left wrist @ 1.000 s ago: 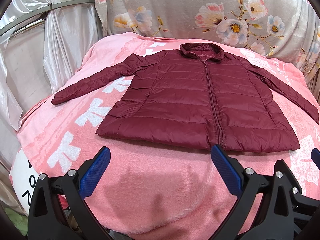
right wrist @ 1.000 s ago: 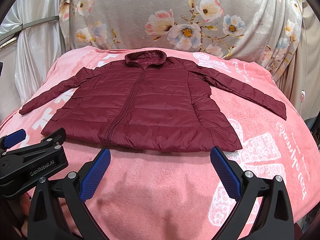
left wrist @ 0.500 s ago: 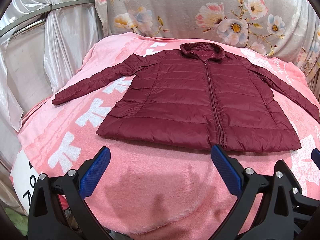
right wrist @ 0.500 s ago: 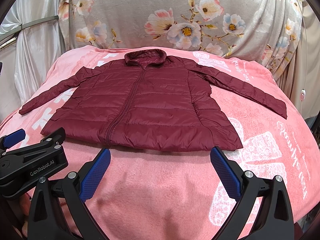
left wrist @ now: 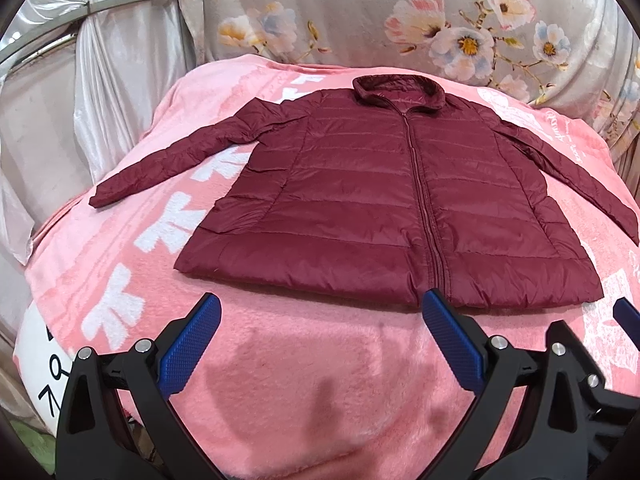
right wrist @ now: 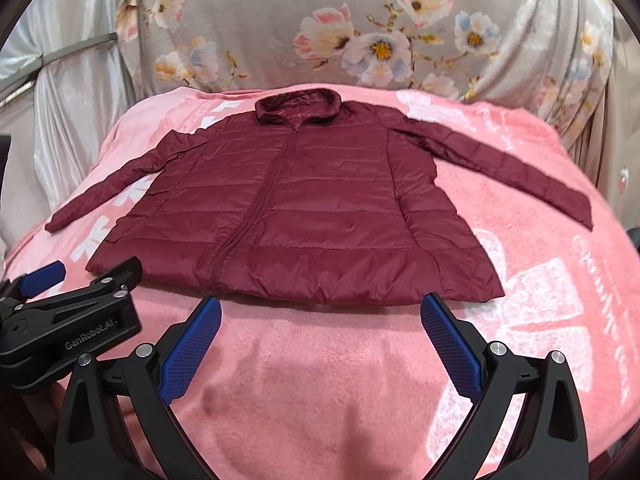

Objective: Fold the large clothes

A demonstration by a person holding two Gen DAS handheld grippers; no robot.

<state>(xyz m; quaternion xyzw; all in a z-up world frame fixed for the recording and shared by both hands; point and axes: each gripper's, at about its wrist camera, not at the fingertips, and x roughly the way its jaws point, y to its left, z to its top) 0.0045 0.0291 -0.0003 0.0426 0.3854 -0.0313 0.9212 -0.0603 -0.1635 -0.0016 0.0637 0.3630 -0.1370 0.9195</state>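
A dark red quilted jacket (left wrist: 384, 204) lies flat and zipped on a pink blanket (left wrist: 304, 384), collar at the far side, both sleeves spread outward. It also shows in the right wrist view (right wrist: 296, 208). My left gripper (left wrist: 320, 320) is open and empty, hovering just short of the jacket's hem. My right gripper (right wrist: 320, 322) is open and empty, also just short of the hem. The left gripper's body (right wrist: 72, 320) shows at the left in the right wrist view.
The pink blanket (right wrist: 360, 392) with white lettering covers a raised rounded surface. A grey floral curtain (left wrist: 400, 16) hangs behind it. Shiny silver drapes (left wrist: 100, 80) stand at the left. The blanket drops off at the left and right edges.
Both views have shifted slightly; the jacket sits a little higher in frame. The jacket itself has not moved and both grippers stay open.
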